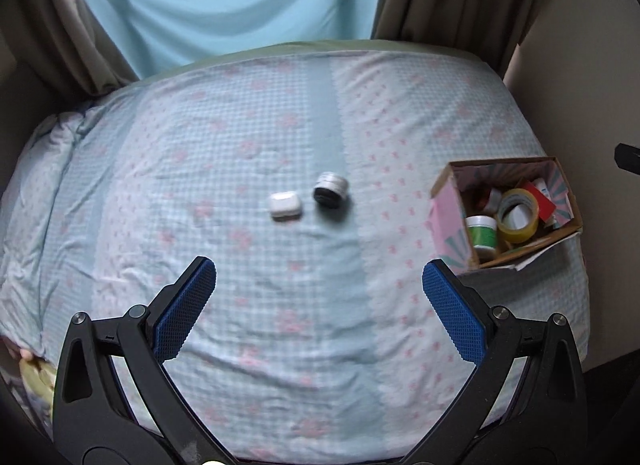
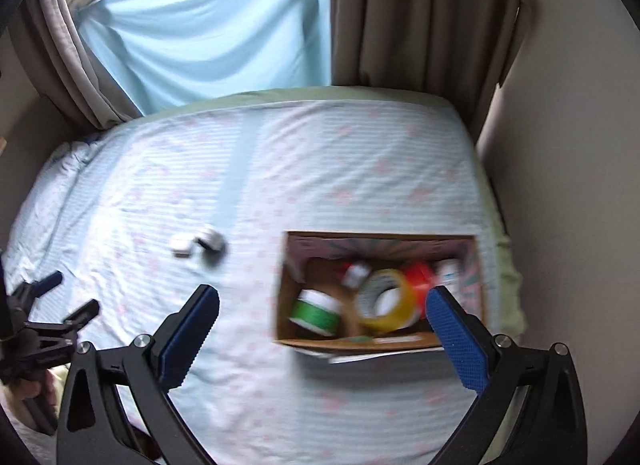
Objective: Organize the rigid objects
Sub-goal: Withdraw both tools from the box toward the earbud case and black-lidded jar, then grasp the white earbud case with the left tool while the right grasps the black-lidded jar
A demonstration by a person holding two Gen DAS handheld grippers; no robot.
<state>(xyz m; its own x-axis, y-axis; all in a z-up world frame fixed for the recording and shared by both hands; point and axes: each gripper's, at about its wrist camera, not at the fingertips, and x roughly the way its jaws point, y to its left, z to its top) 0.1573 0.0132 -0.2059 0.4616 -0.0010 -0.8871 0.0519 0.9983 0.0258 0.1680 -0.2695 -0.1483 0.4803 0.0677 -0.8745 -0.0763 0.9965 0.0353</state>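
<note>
While both claws hang over the bed, we list what we see, placed from each claw.

Left gripper (image 1: 319,279): we find its jaws spread wide, with nothing between the blue pads (image 1: 185,309).
Right gripper (image 2: 322,307): we find it gaping too, nothing held; this view is blurred.
Bedsheet (image 1: 248,137): light blue checks with pink marks, under both claws.
White case (image 1: 285,205): lies on the sheet ahead of the left claw, slightly left of its centre line.
Round tin (image 1: 330,189): dark face, silver rim; just right of the white case, close beside it; we cannot tell whether they touch.
Cardboard box (image 2: 404,341): open-topped, ahead of the right claw, its near wall between that claw's fingertips; from the left claw it sits ahead and to the right.
Box contents: yellow tape roll (image 2: 386,301), green jar (image 2: 316,313) with white lid, red item (image 2: 420,277).
</note>
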